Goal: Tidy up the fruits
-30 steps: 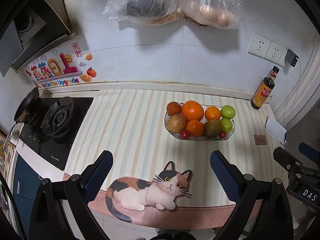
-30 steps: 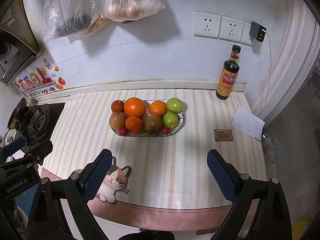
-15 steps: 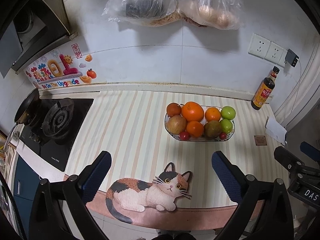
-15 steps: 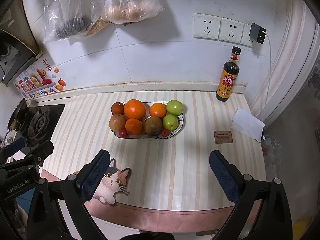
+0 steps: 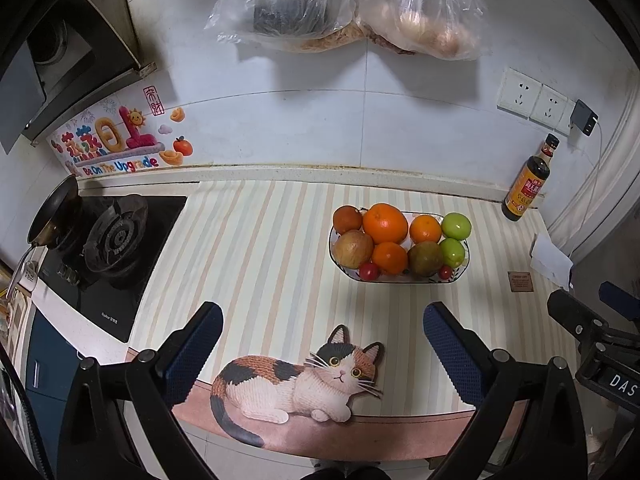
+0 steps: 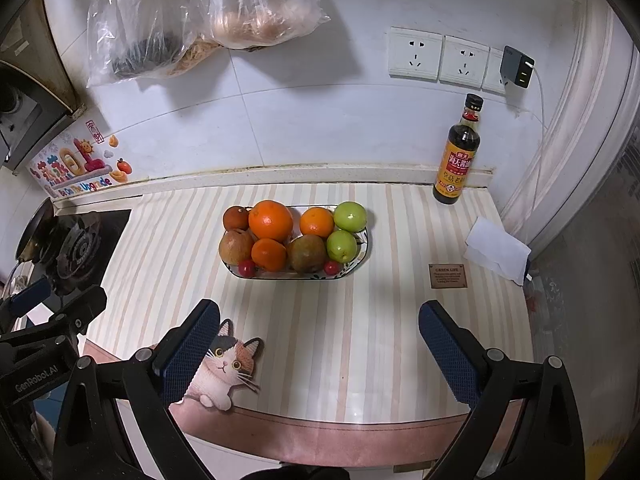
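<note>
An oval bowl (image 5: 460, 274) (image 6: 362, 254) on the striped counter holds a large orange (image 5: 385, 223) (image 6: 271, 220), smaller oranges, two green apples (image 5: 456, 225) (image 6: 350, 217), brownish pears and small red tomatoes (image 5: 369, 271) (image 6: 247, 268). My left gripper (image 5: 322, 350) hangs open over the counter's front edge, well short of the bowl, with nothing between its fingers. My right gripper (image 6: 318, 350) is open too, at the front edge, nothing held. Each gripper's body shows at the edge of the other's view.
A cat picture (image 5: 296, 384) (image 6: 224, 372) marks the counter's front. A gas stove (image 5: 108, 240) with a pan (image 5: 56, 212) sits left. A sauce bottle (image 6: 458, 156) stands at the back right, white paper (image 6: 498, 250) and a small brown card (image 6: 448, 276) nearby. Plastic bags (image 5: 344, 4) hang on the wall.
Both grippers have drawn back slightly from the bowl; the views shift a little. The fruit has not moved and both stay open.
</note>
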### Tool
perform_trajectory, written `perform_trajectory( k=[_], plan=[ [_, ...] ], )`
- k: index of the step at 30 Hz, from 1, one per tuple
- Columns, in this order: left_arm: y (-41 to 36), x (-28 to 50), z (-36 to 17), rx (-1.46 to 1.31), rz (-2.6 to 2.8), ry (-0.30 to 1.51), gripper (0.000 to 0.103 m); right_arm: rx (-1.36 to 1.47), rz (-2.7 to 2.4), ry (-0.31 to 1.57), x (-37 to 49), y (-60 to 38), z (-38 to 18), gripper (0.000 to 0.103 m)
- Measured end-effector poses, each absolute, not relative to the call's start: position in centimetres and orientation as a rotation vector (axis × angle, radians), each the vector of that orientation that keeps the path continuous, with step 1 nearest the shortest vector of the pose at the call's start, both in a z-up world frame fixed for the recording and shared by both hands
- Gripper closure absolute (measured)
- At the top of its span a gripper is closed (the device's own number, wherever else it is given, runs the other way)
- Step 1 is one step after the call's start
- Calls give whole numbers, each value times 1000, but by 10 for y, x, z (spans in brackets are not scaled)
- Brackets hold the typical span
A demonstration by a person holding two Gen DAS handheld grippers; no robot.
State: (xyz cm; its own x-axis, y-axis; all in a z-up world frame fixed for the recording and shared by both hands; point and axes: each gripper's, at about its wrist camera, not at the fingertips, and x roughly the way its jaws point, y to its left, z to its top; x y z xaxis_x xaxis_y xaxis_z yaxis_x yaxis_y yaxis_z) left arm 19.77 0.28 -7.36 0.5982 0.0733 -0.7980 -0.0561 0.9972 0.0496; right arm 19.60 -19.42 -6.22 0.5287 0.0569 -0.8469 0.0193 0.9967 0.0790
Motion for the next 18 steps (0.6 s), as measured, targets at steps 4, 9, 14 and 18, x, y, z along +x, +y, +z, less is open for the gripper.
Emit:
perform_trajectory(
  k=[4,9,14,18],
  plan=[
    [3,198,-74,22,75,926,0,81,22,1017,197,-193,-62,1],
    [4,199,-74,20,75,932,0,75,27,1023,198,-190,-65,1],
    [4,199,-75,18,76,931,0,68,28,1028,199,-189,-67,1],
    [4,199,-75,17,74,931,0,68,28,1027,199,-189,-67,1]
  ],
)
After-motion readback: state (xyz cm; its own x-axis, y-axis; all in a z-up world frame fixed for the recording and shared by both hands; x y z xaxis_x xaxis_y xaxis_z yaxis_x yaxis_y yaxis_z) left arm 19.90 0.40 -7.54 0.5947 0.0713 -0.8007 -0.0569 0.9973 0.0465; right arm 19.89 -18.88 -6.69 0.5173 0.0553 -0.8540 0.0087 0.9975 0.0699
